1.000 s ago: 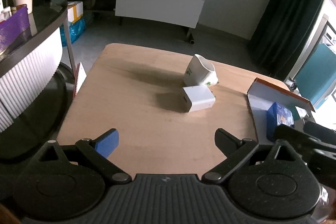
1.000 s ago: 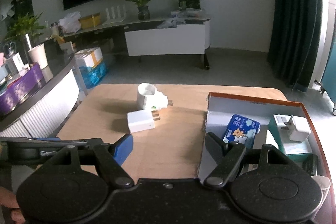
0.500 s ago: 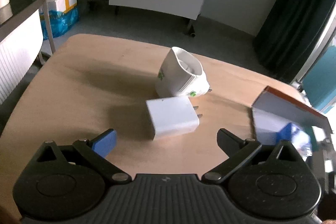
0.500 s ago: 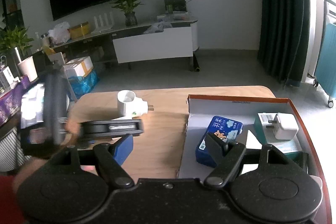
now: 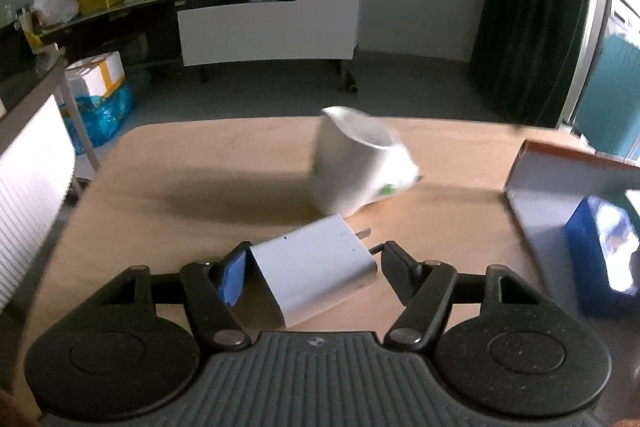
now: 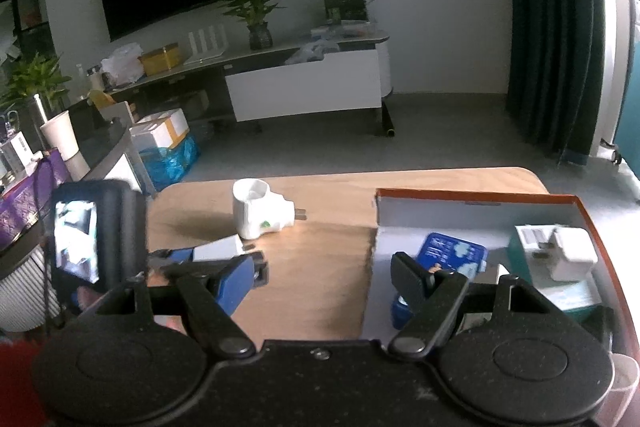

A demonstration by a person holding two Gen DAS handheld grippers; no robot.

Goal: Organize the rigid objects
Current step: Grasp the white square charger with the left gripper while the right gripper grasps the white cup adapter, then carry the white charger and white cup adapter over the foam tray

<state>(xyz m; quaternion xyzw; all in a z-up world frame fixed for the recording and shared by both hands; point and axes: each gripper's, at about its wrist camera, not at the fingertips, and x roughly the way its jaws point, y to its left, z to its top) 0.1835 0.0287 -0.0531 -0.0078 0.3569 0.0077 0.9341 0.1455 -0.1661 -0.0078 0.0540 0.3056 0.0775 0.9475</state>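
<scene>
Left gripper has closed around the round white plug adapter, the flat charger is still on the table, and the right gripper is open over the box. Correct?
Not quite. The left gripper is around the flat charger, not the round adapter, which stands on the table behind it; the left wrist view shows this. The right gripper is open by the box.

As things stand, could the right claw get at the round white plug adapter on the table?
Probably yes. The right claw is open and empty, and the round white plug adapter stands ahead of it on bare table. The left claw, around the flat white charger, sits close alongside and could crowd the approach.
</scene>
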